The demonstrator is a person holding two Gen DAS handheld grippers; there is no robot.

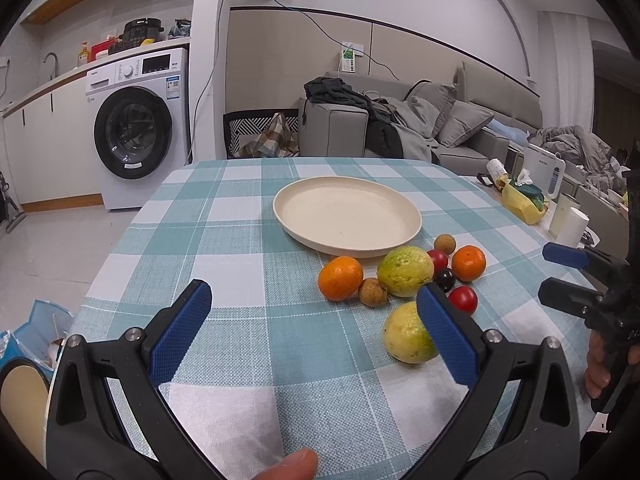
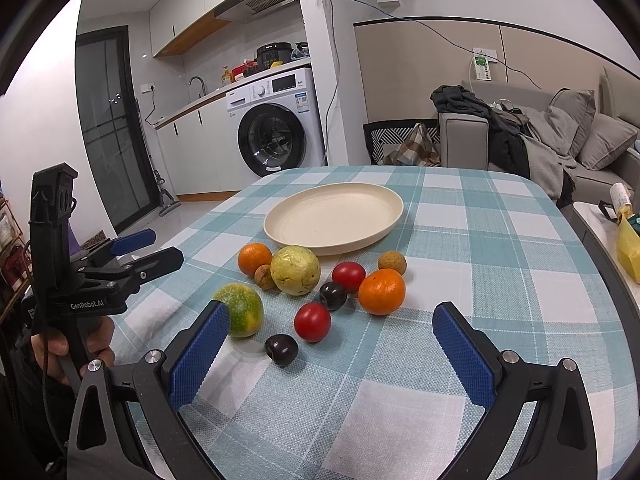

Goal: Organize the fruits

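At the far left stood a white washing machine (image 2: 276, 128), its panel print too small to read. Nearer, the left tongs (image 2: 154, 249) hovered over the bench's edge, arms apart and holding nothing; the handle read "GenRobot.AI". On the checked tablecloth (image 2: 460, 360) the fruits lay loose before the cream plate (image 2: 334, 218), which carried none of them. A green-yellow fruit (image 2: 240, 310) sat just beside the right tongs' near pad. Past it came an orange (image 2: 255, 258), a brown longan (image 2: 265, 277) touching a pale guava (image 2: 295, 269), two dark plums (image 2: 281, 350) (image 2: 333, 296), two red tomatoes (image 2: 312, 322) (image 2: 349, 276), a second orange (image 2: 381, 291) and another longan (image 2: 392, 263). The right tongs (image 2: 332, 334) were spread wide, empty, with the nearer plum and tomato directly ahead. A grey sofa (image 2: 600, 148) heaped with clothes closed the right side.
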